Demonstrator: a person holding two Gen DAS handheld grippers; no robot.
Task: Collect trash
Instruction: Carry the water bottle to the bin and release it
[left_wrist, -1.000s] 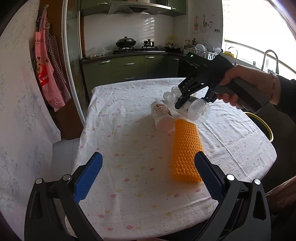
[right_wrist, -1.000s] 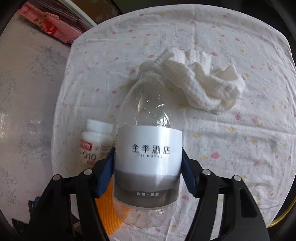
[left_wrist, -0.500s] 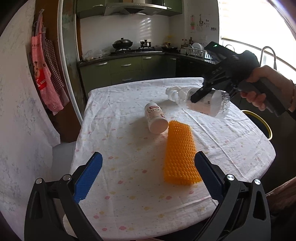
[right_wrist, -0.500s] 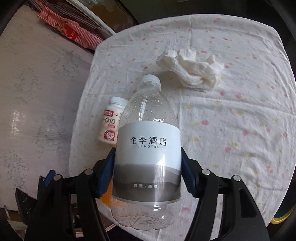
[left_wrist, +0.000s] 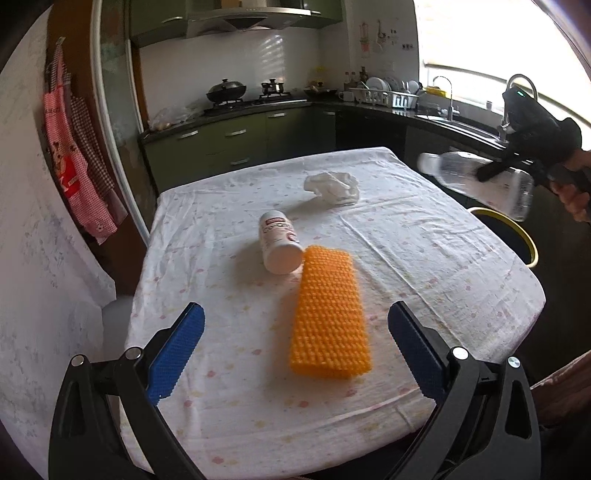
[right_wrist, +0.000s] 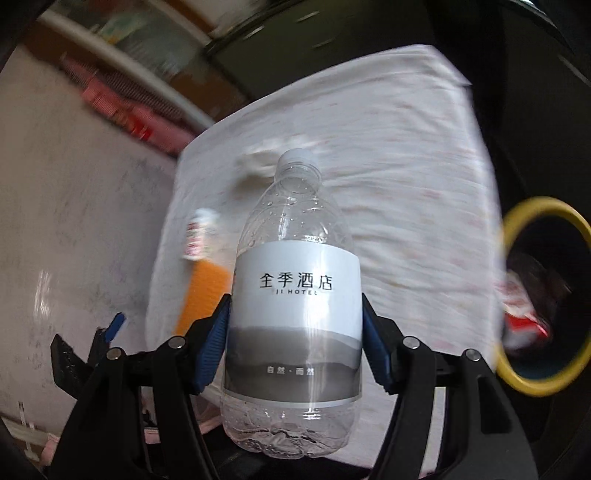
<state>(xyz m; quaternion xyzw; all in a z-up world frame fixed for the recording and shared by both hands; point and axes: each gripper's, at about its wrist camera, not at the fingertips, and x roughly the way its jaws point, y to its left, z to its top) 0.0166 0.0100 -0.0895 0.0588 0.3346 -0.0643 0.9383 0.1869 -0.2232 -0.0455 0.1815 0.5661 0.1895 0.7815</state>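
The clear plastic bottle (right_wrist: 295, 306) has left the table since the earlier frame, carried off past the right-hand edge, so the crumpled white cloth (left_wrist: 332, 188) it lay against is now uncovered. The right gripper (right_wrist: 297, 343) clamps the bottle's grey-and-white label between its blue pads (right_wrist: 210, 350), holding it in the air beside the table, near the yellow-rimmed bin (right_wrist: 543, 295). In the left wrist view the bottle's cap end points back toward the table. The left gripper (left_wrist: 295, 350) stands wide with nothing between its pads, low over the near end of the table.

The right wrist view is smeared by motion: the cloth, a white pill jar (left_wrist: 279, 242) and an orange bristly pad (left_wrist: 328, 314) show there only as blurs. Something red and white lies in the bin, too blurred to name.

The table (left_wrist: 424, 266) wears a white cloth with small pink and yellow marks. The pill jar lies on its side touching the orange pad's far corner. Behind are green kitchen cabinets (left_wrist: 229, 140), a stove with pots, and a red checked apron (left_wrist: 77, 173) hanging at the left.
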